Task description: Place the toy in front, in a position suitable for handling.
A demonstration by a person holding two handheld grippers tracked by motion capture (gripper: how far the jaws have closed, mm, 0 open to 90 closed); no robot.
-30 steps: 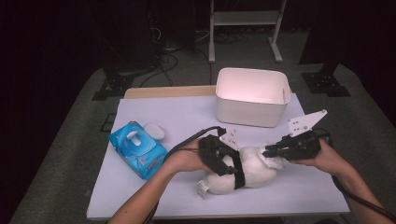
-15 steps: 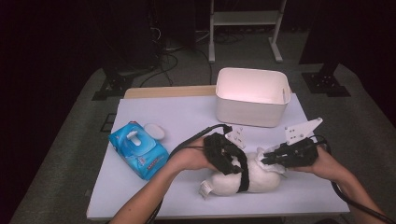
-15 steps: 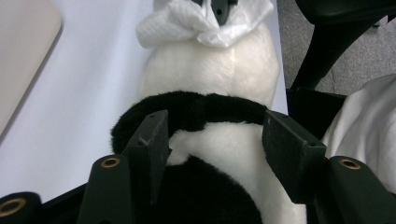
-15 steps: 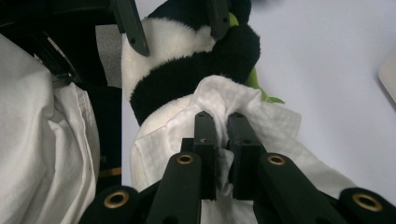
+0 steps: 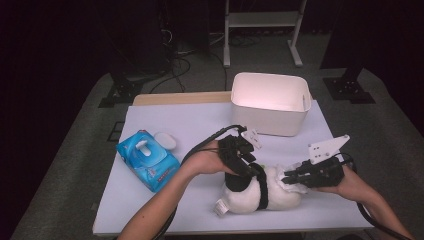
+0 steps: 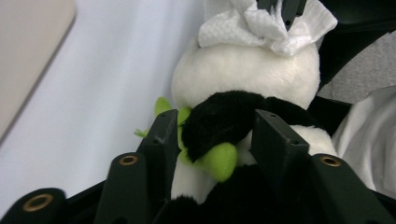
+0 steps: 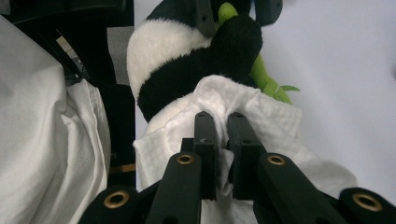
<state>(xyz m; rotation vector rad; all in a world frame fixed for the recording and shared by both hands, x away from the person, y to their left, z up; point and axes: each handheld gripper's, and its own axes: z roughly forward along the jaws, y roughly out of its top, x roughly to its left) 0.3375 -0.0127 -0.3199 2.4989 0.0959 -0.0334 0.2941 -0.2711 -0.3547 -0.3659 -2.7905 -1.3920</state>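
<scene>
- High view: the toy panda point(image 5: 260, 192) lay on the tabletop point(image 5: 200, 125), near its front edge, between the left gripper point(image 5: 243, 167) and the right gripper point(image 5: 295, 179).
- Left gripper view: fingers point(image 6: 161, 135) clasped the panda's black arm.
- Right gripper view: fingers point(image 7: 205, 135) pinched a white wipe point(image 7: 275, 126) against the panda.

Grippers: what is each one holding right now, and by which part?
The left gripper clamps the plush panda by a black arm. The right gripper pinches a bunched fold of the white wipe against the panda's head.
</scene>
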